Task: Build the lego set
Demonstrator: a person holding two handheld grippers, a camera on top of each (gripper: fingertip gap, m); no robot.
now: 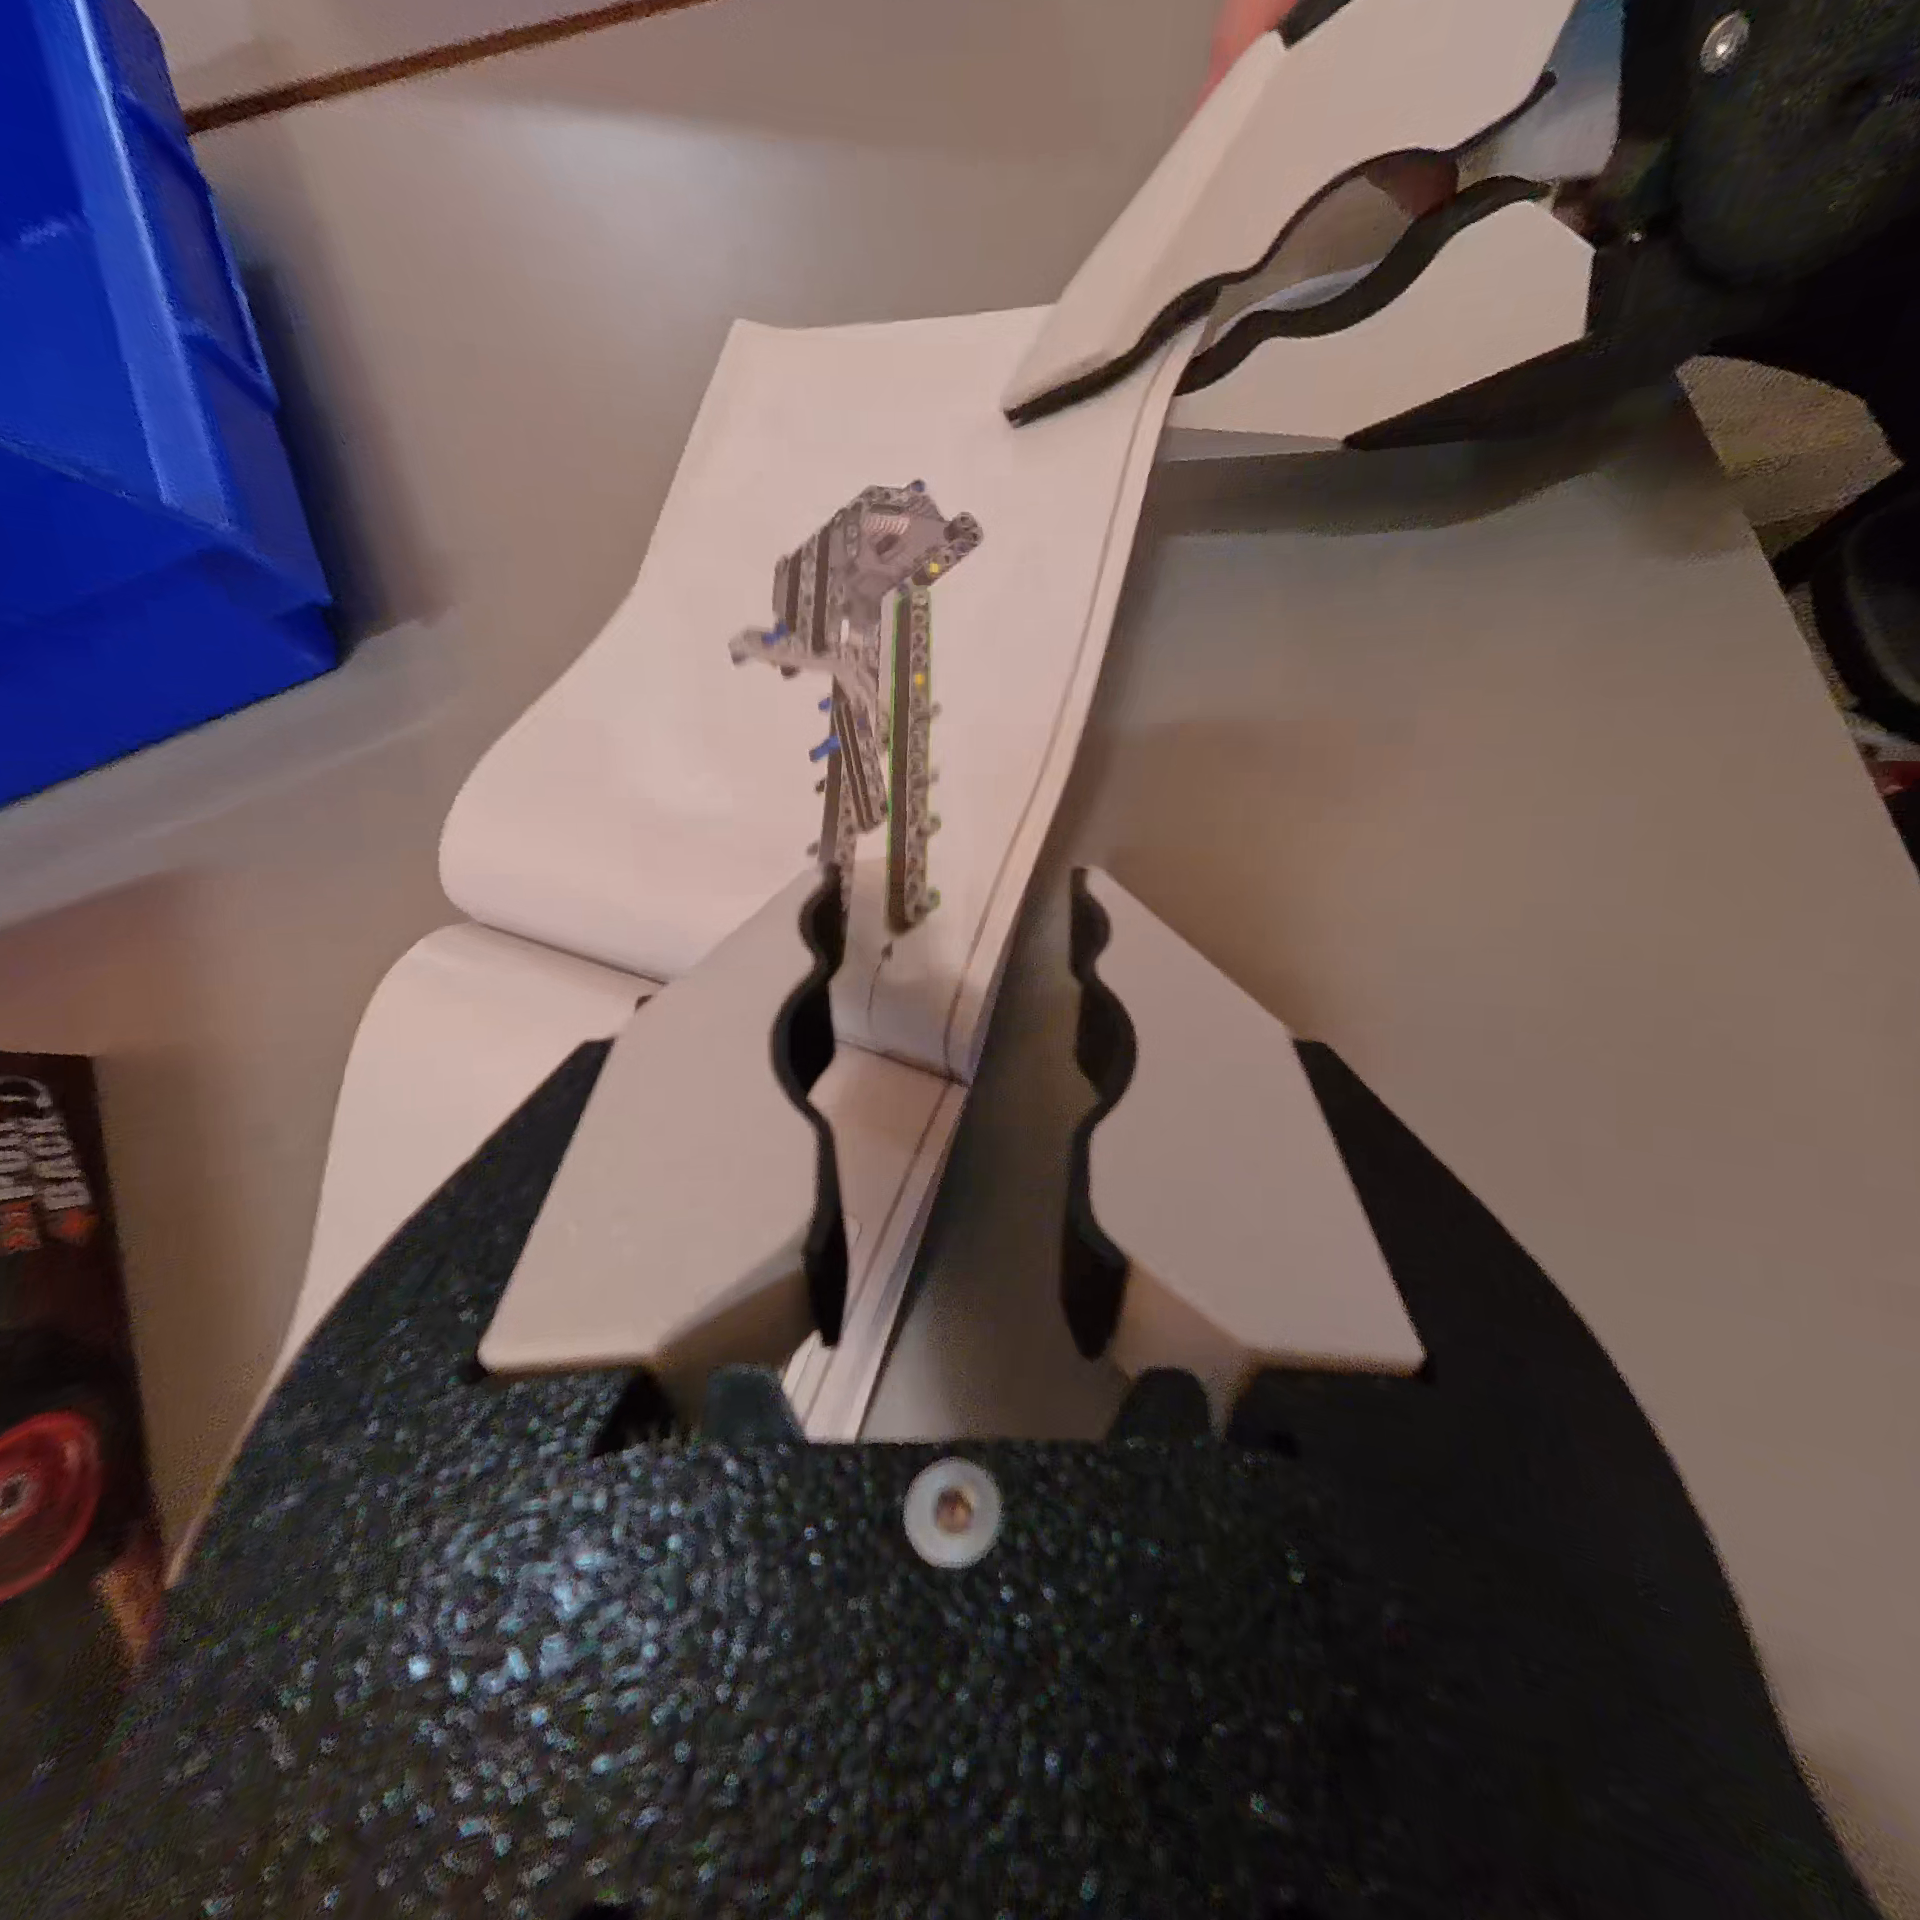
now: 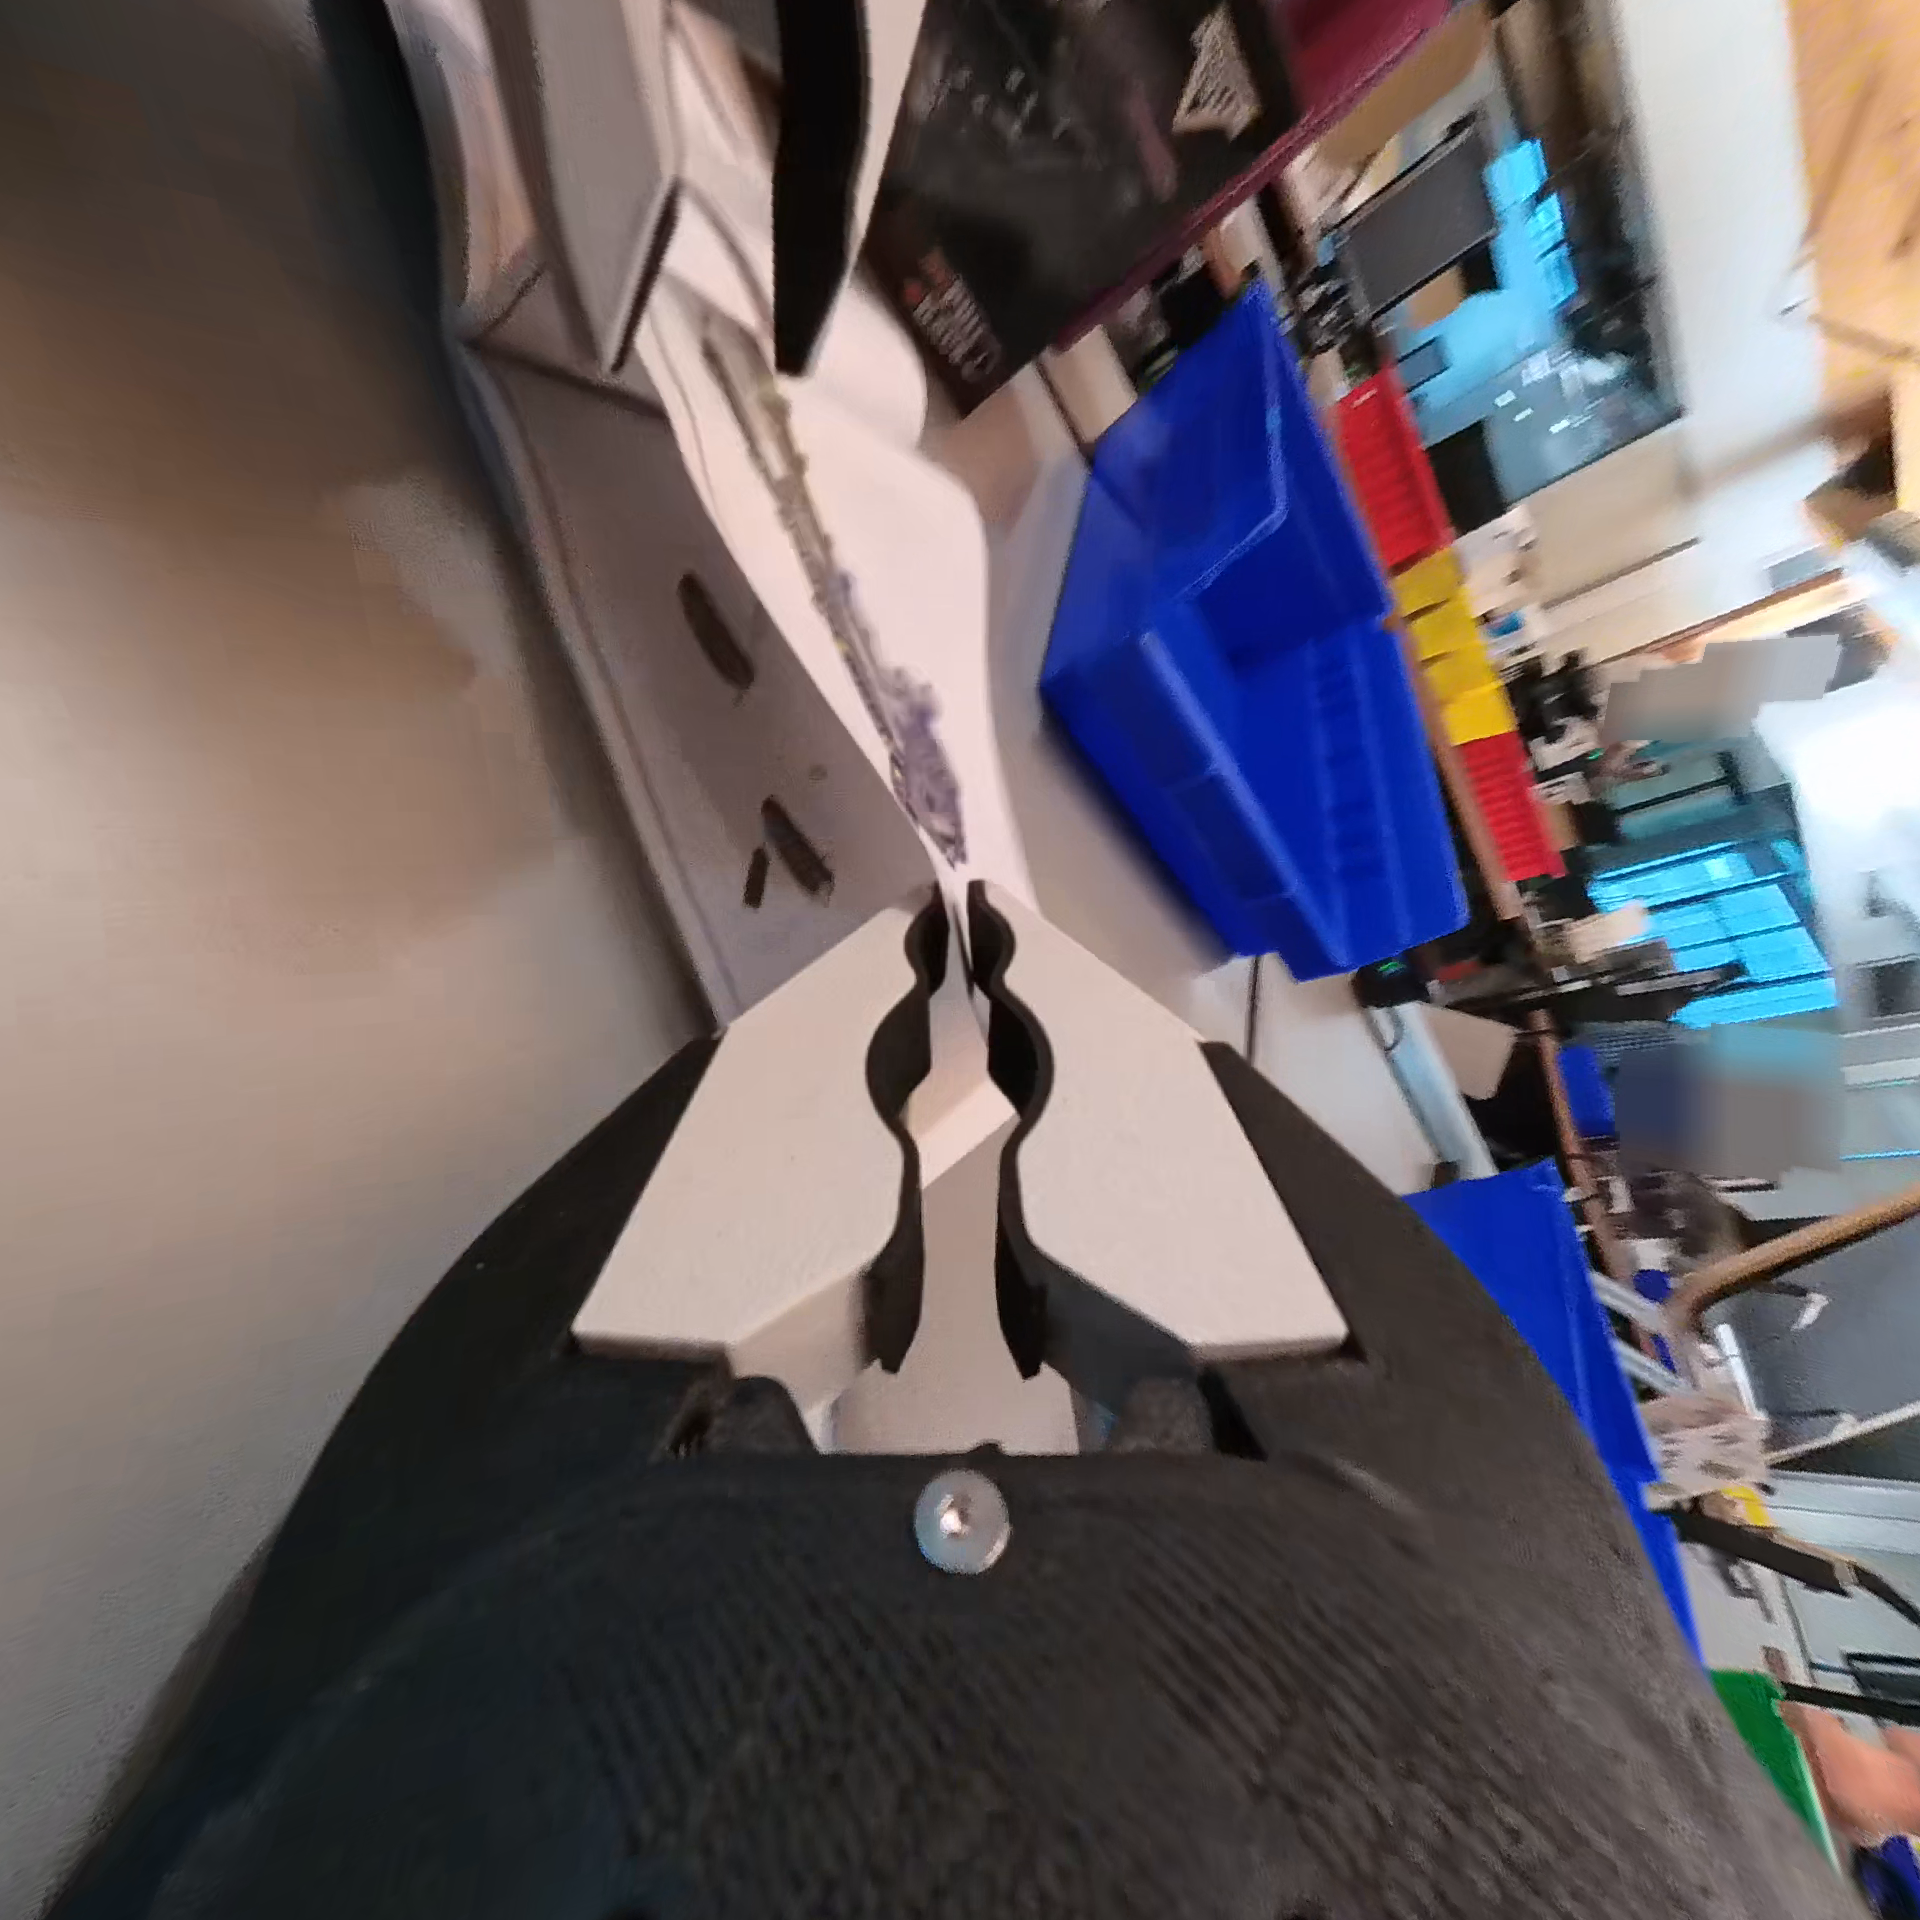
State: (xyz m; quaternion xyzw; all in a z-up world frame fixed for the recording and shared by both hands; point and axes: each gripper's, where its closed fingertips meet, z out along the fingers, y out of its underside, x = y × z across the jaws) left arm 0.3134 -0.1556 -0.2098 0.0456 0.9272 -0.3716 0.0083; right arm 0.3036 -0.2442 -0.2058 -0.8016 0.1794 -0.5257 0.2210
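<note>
An open instruction booklet [image 1: 727, 644] lies on the white table [image 1: 1455, 831], showing a printed picture of a grey build [image 1: 862, 675]. My right gripper [image 1: 1101, 379] comes in from the top right and is shut on the edge of one page, holding it lifted and curved. In the right wrist view the gripper [image 2: 958, 899] pinches that page [image 2: 894, 582] edge-on. My left gripper [image 1: 951, 894] is open low over the booklet, and the lifted page's edge runs between its fingers without being clamped. No loose bricks show.
A blue bin [image 1: 135, 416] stands at the left on the table, also in the right wrist view [image 2: 1247, 675]. A dark set box [image 1: 52, 1299] lies at the left edge. The table's edge [image 1: 1818, 727] drops off at the right. Red and yellow bins [image 2: 1455, 644] line the background. My hands' fingertips stand some 10 centimetres from each other.
</note>
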